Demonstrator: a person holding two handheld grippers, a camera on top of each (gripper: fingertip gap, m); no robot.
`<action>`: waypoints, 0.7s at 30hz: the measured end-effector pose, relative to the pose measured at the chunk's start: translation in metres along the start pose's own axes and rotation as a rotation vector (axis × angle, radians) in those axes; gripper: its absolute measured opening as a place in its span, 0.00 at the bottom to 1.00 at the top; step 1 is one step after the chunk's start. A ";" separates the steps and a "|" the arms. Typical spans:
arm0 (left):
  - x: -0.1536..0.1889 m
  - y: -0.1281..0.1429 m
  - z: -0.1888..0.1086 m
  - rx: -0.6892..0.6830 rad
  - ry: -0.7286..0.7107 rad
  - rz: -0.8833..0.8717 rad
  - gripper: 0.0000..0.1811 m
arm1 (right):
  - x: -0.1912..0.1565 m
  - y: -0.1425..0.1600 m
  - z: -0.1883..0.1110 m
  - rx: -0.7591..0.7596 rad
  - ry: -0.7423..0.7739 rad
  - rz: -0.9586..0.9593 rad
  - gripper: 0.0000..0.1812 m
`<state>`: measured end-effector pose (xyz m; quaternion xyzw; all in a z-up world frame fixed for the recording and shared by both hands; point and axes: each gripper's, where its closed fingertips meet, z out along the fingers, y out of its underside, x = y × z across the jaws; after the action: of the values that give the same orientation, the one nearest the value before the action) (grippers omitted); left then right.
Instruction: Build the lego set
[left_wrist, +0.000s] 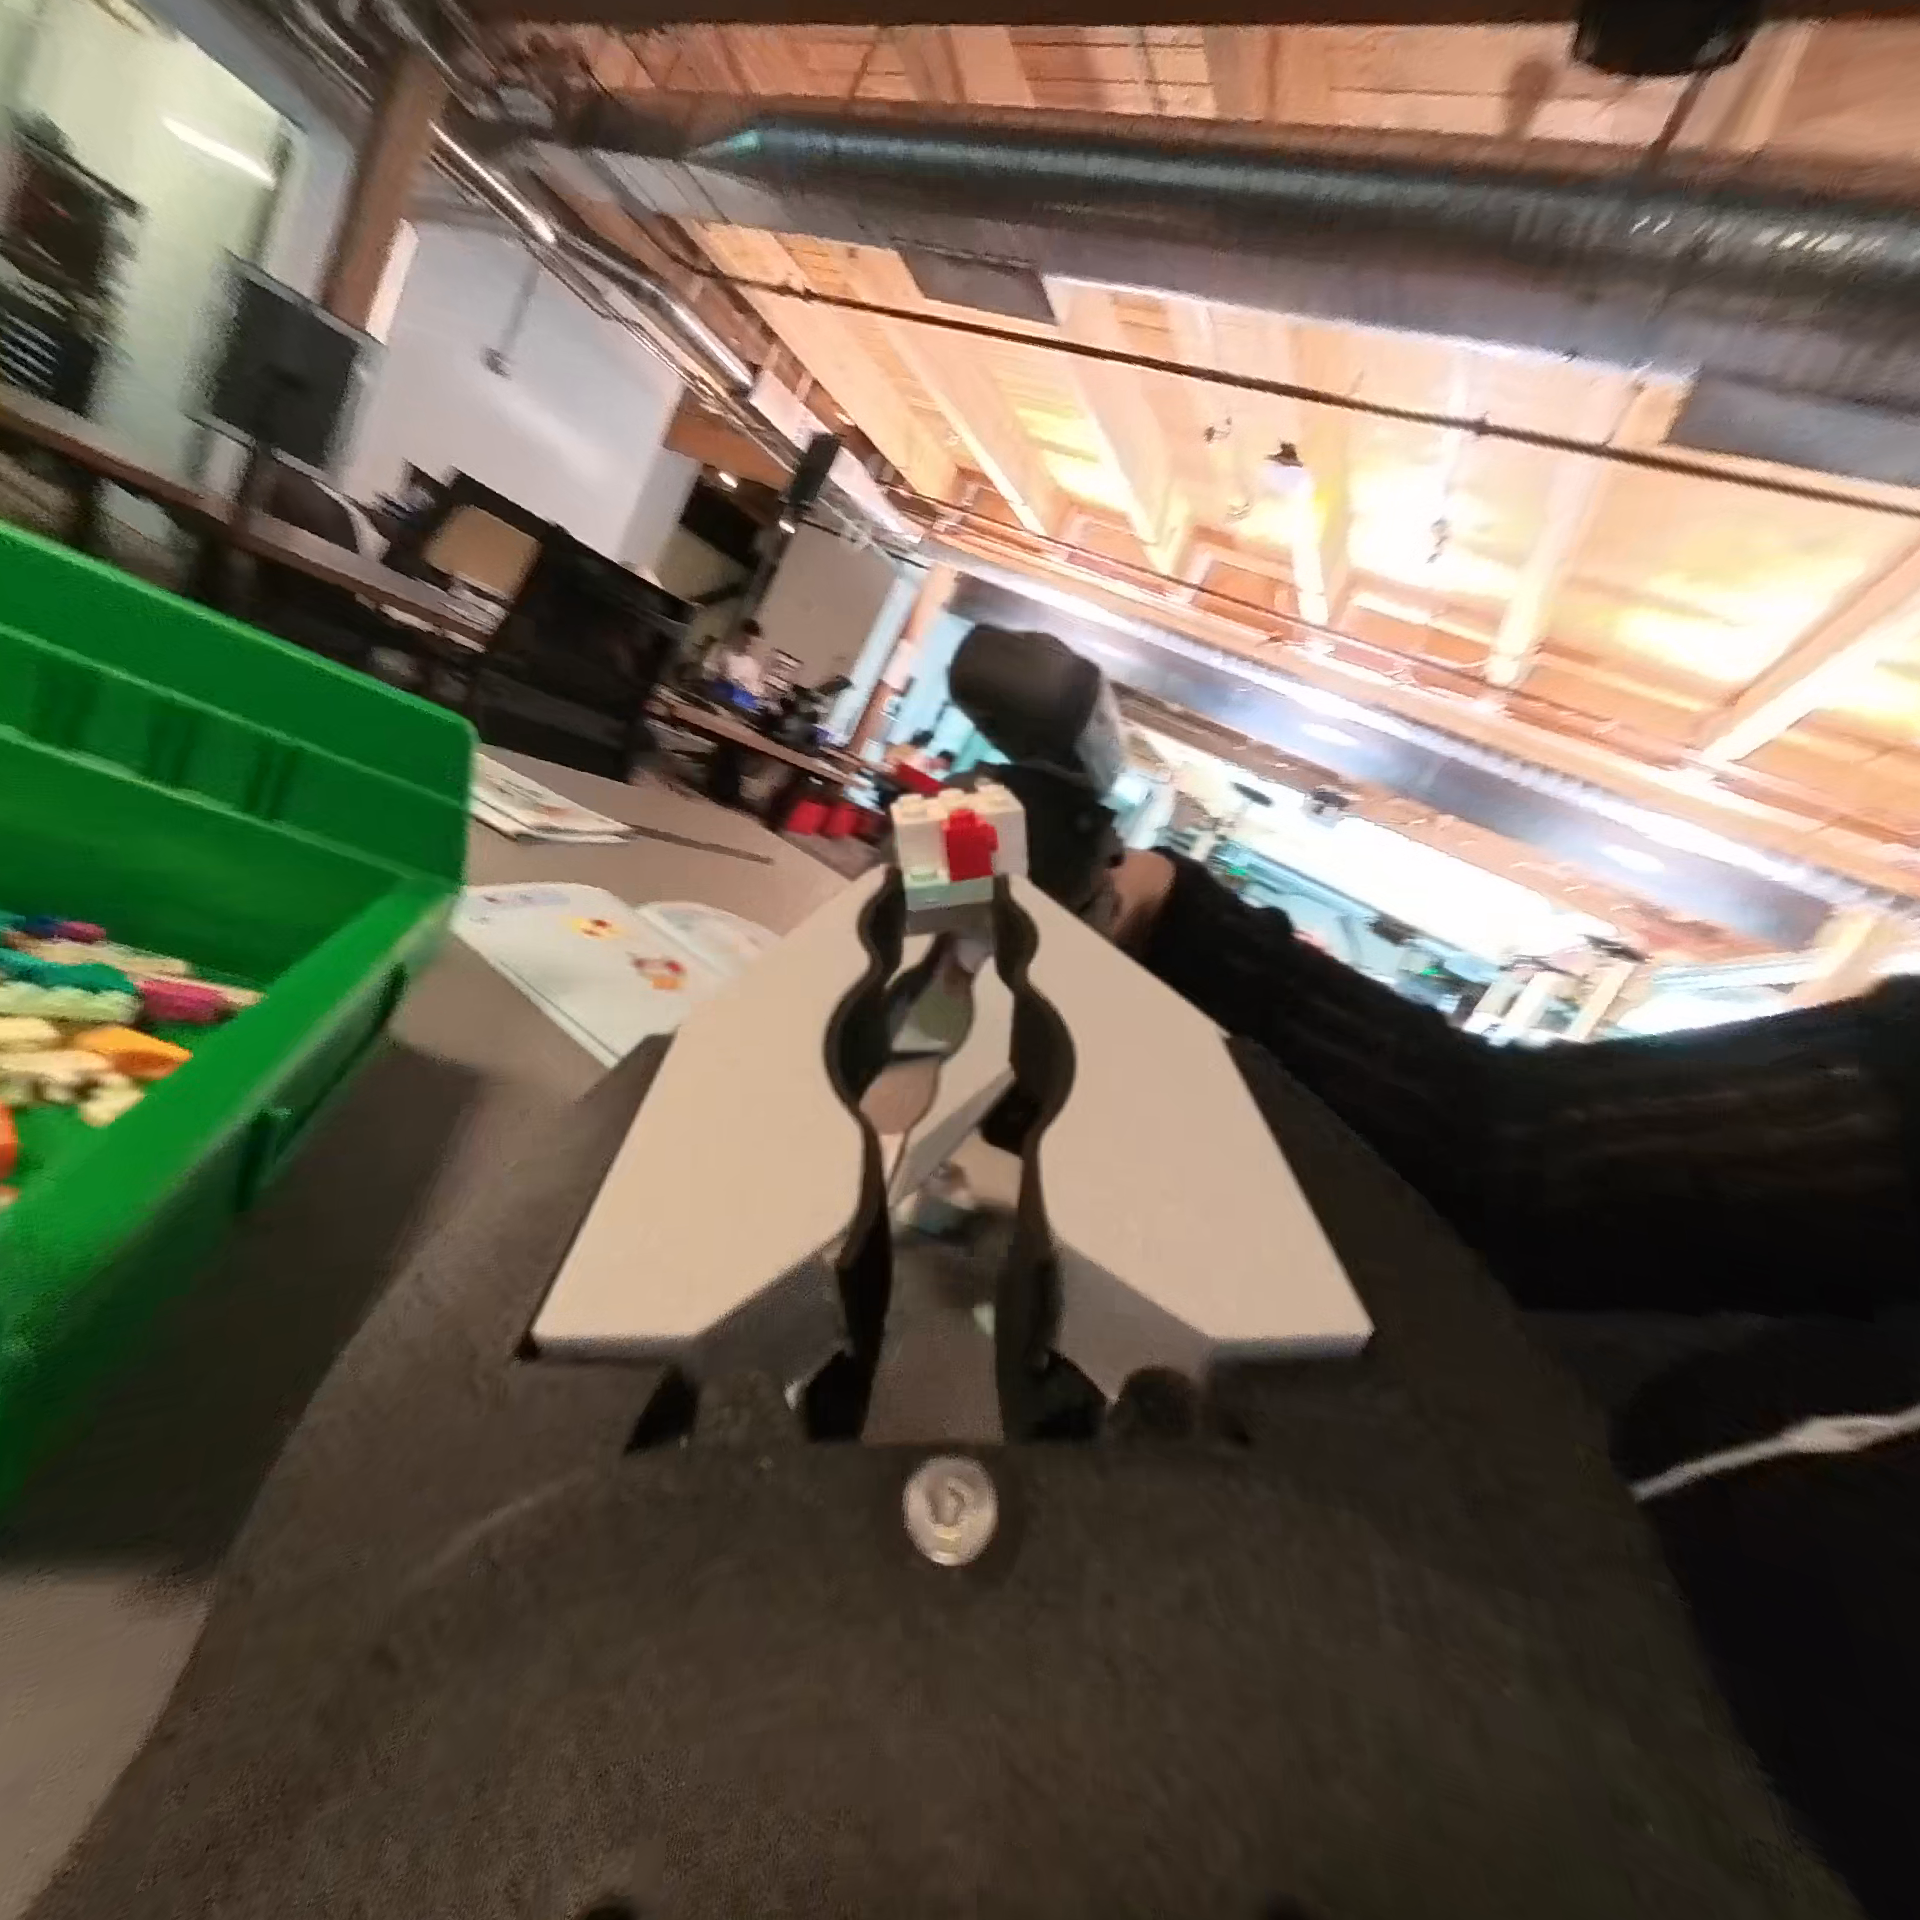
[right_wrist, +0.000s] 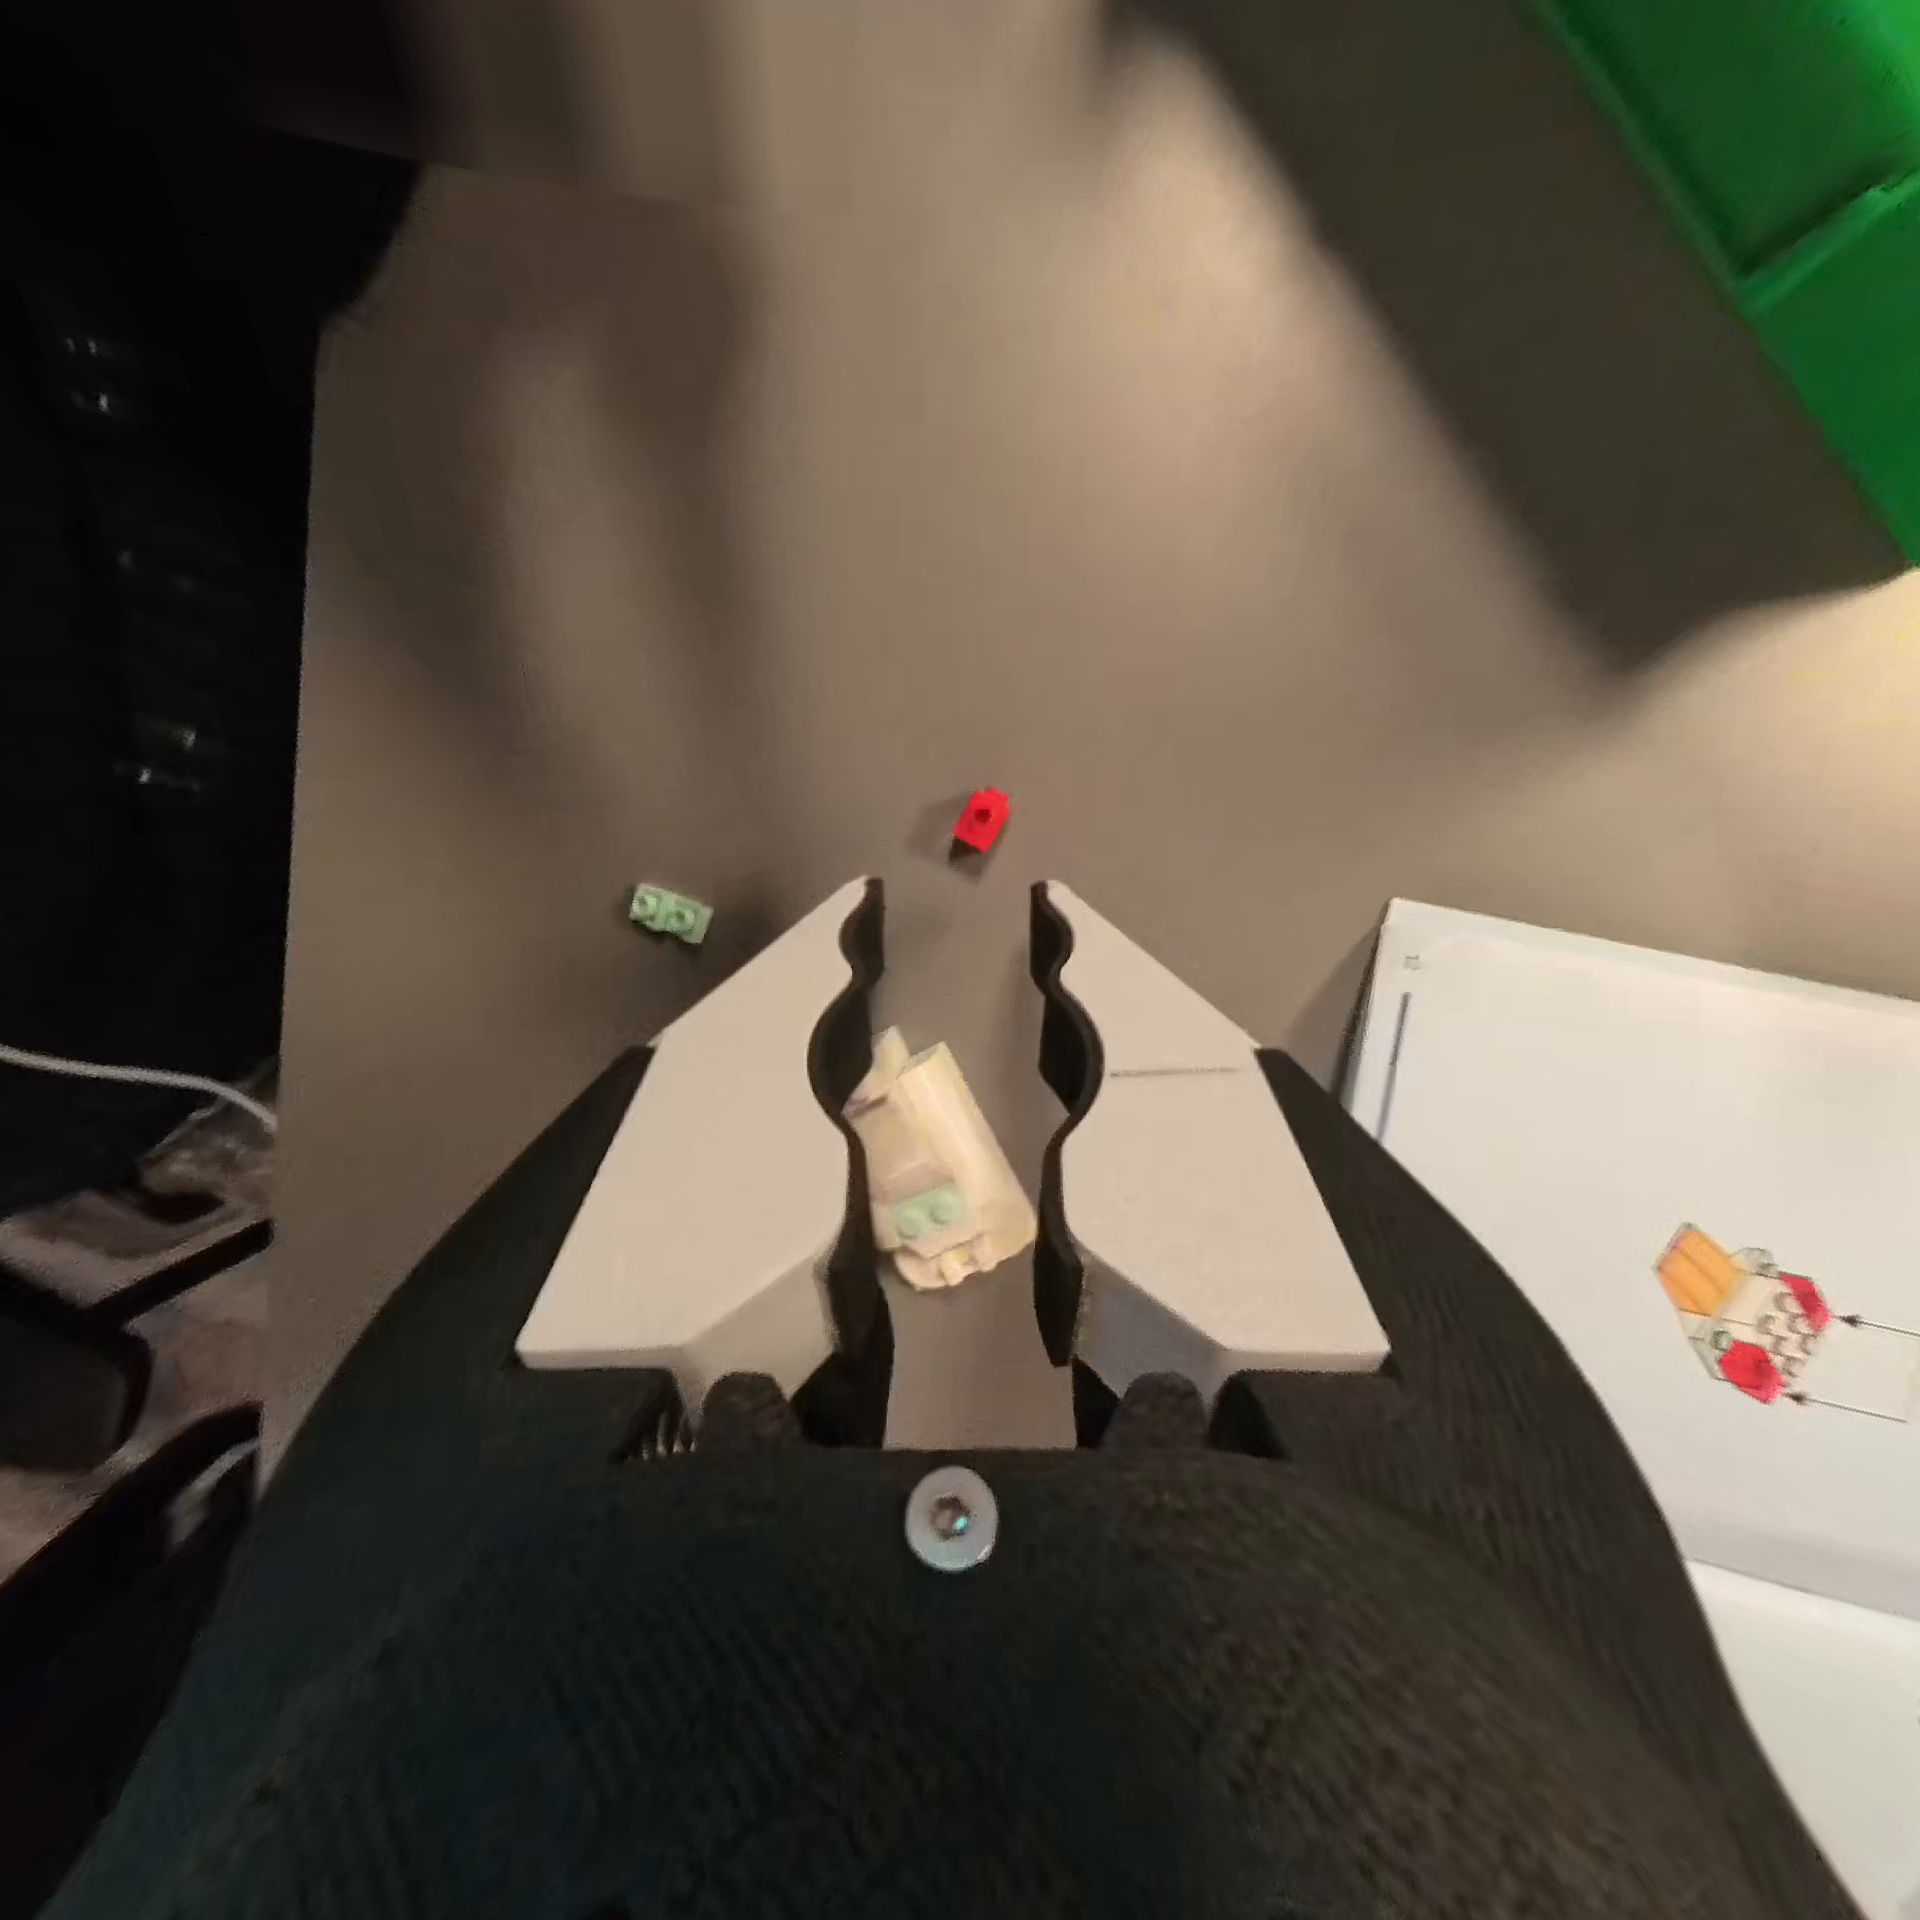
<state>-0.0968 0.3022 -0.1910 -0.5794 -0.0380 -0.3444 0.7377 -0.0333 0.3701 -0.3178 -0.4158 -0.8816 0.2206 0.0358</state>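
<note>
Small white brick build (left_wrist: 961, 847) with a red block stuck on its side and a pale green plate at the bottom, pinched at the tips of the left gripper (left_wrist: 948, 891), held up in the air and pointing toward the room and ceiling. Left gripper's grey fingers (left_wrist: 727, 1132) closed in tight on that build, touching it on both sides. Behind it, the other black hand-held gripper (left_wrist: 1049, 748) with a dark sleeve (left_wrist: 1455, 1101) reaching in from the right. To the left, big green plastic bin (left_wrist: 260, 935) full of loose bricks in many colours (left_wrist: 94, 1029), sitting on the grey table (left_wrist: 665, 852). White paper booklet with brick pictures (left_wrist: 613, 956) lying flat on the table just beside the bin. Down on the table in the right wrist view, little red block (right_wrist: 981, 821) lying just past the tips of the right gripper (right_wrist: 956, 894), not touching them. Small pale green plate with two studs (right_wrist: 670, 914) off to the left of that gripper, apart from the red block. Cream and white brick lump with a green bit on it (right_wrist: 940, 1164) lying on the table, seen in the gap under the fingers. Right gripper spread fairly wide, holding nothing, hanging over the grey table (right_wrist: 727, 623). White instruction page with a drawing of the build (right_wrist: 1621, 1247) at the right. Corner of the green bin (right_wrist: 1766, 208) at the top right, blurry.
</note>
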 end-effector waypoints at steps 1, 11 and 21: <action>0.001 0.001 -0.002 -0.020 0.023 -0.038 0.09 | -0.002 0.003 0.002 -0.024 -0.021 0.012 0.15; 0.001 0.008 -0.016 -0.124 0.076 -0.097 0.09 | -0.015 -0.006 0.015 0.014 -0.129 0.025 0.11; 0.016 0.001 -0.027 -0.135 0.277 -0.312 0.09 | 0.000 -0.018 0.017 0.117 0.007 -0.144 0.09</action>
<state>-0.0936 0.2712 -0.1939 -0.5619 -0.0025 -0.5325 0.6331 -0.0504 0.3541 -0.3261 -0.3494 -0.8947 0.2670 0.0788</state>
